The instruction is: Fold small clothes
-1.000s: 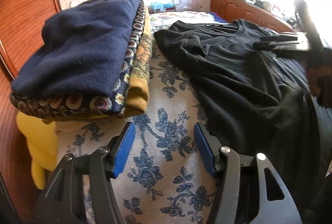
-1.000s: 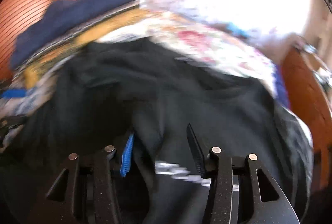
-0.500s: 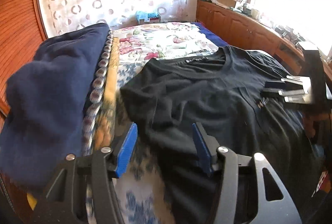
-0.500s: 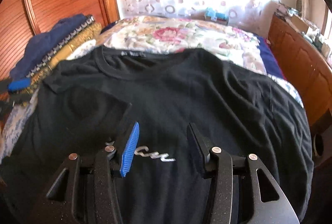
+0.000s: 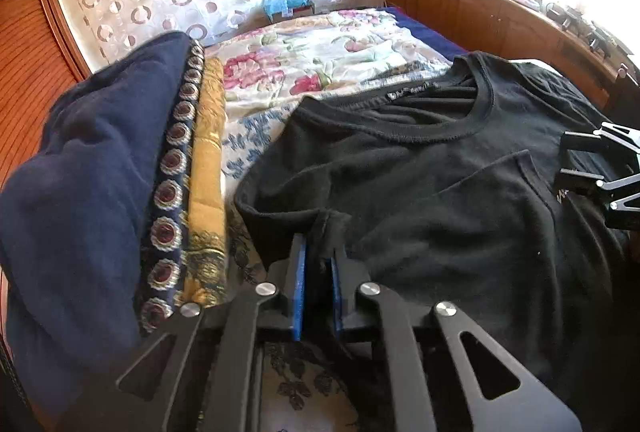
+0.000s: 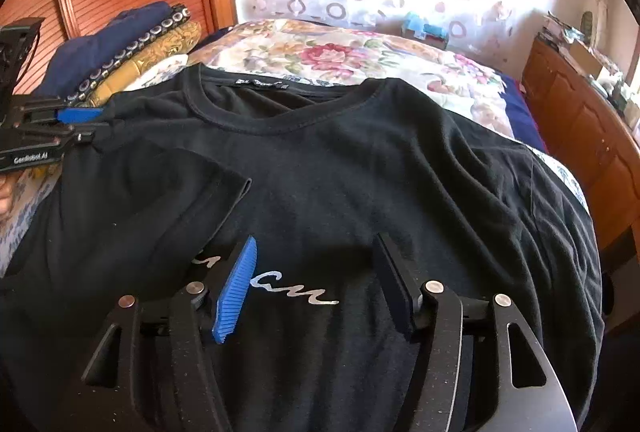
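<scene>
Left gripper (image 5: 318,264) jaws are clamping the shirt's (image 5: 420,191) shoulder edge, just beside the folded stack (image 5: 120,171). Right gripper (image 6: 316,284) jaws are standing apart over the chest lettering (image 6: 288,292). Shirt is lying flat on the bed (image 6: 360,55).

"GenRobot.AI" in white letters on the left tool (image 6: 68,125), curly white writing on the black shirt (image 6: 360,171), too loopy to read

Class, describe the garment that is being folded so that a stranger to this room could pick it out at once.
Start at the bed with its flowered cover. The black T-shirt lies spread flat across it, neck hole toward the curtain, with the left claw pinching its edge. Unlike the folded navy and yellow stack beside it, it is unfolded, plain black, with pale script on the chest.
</scene>
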Demonstrator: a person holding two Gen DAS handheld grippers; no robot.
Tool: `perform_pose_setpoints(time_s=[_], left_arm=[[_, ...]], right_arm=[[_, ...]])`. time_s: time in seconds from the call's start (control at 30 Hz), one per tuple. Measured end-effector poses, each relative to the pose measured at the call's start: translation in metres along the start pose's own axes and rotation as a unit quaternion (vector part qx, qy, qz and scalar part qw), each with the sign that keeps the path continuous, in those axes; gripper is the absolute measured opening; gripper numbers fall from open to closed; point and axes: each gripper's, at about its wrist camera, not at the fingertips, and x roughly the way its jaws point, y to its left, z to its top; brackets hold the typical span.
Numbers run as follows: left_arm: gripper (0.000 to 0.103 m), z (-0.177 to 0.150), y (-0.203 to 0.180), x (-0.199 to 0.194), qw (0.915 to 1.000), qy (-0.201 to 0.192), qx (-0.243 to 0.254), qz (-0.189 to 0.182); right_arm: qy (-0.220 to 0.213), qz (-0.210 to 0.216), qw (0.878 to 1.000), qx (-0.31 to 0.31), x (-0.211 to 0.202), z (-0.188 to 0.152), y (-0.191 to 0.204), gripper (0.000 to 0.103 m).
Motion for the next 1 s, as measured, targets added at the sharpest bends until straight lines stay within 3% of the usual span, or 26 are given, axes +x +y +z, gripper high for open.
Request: perform_pose_setpoints(time_s=[0.17,0.5,0.77,0.83,1.0], left_arm=[[0.003,0.016,0.022,-0.024,0.9988,-0.04,-0.021,0.02],[0.003,0.035,0.044,-0.038,0.9965,-0.068,-0.02,0.045],[0.025,0.036,0.034,-0.059,0.9955,-0.092,-0.025,0.006],[0.037,0.035,0.027,-0.065,0.995,-0.097,-0.025,-0.007],[0.045,0.028,0.007,-0.069,0.9934,-0.101,-0.033,-0.045]], right_arm=[[0.0,0.004,1.0,0.002,0.001,0.001,0.001,0.063],[0.0,0.003,1.0,0.001,0.001,0.0,0.001,0.064],[0.0,0.003,1.0,0.002,0.001,0.001,0.002,0.065],[0.0,0.003,1.0,0.001,0.001,0.0,0.002,0.065],[0.0,0.003,1.0,0.001,0.001,0.0,0.002,0.066]])
